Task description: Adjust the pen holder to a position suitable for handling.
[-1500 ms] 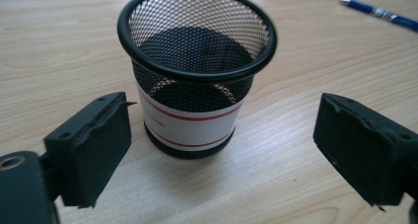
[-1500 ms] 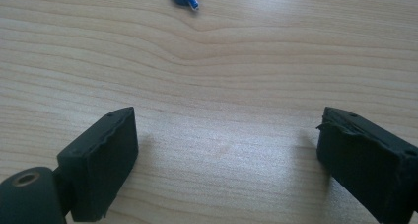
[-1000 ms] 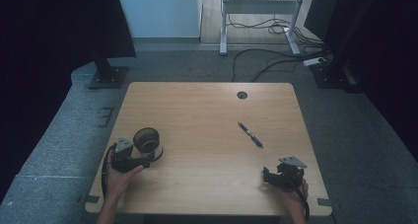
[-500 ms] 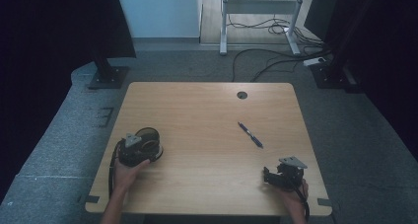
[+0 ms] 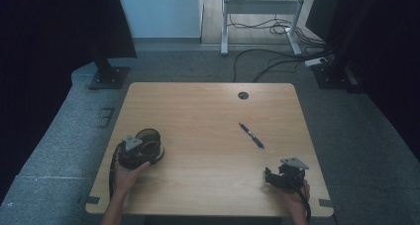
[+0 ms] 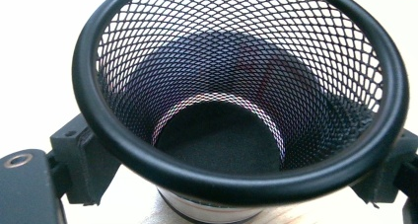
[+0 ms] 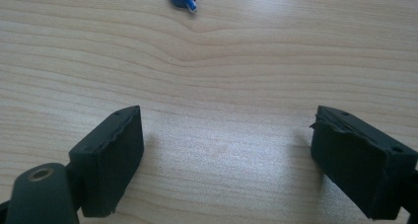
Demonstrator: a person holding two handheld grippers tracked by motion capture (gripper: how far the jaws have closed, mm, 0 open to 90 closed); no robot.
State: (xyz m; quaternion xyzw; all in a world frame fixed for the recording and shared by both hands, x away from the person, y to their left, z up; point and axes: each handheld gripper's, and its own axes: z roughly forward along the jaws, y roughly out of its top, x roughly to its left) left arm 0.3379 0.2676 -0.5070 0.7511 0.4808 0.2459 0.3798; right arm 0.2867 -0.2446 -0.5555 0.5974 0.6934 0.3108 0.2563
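Mesh cup [image 6: 236,135] between left tongs [image 5: 140,148]

Black wire-mesh pen cup [image 6: 236,110], round, thick smooth rim, solid dark base, empty inside. Upright on the worktop [image 5: 208,116], clamped between the two jaws of the left tool [image 5: 141,150], one jaw against each side of its wall, mouth open just ahead of the tool's body.
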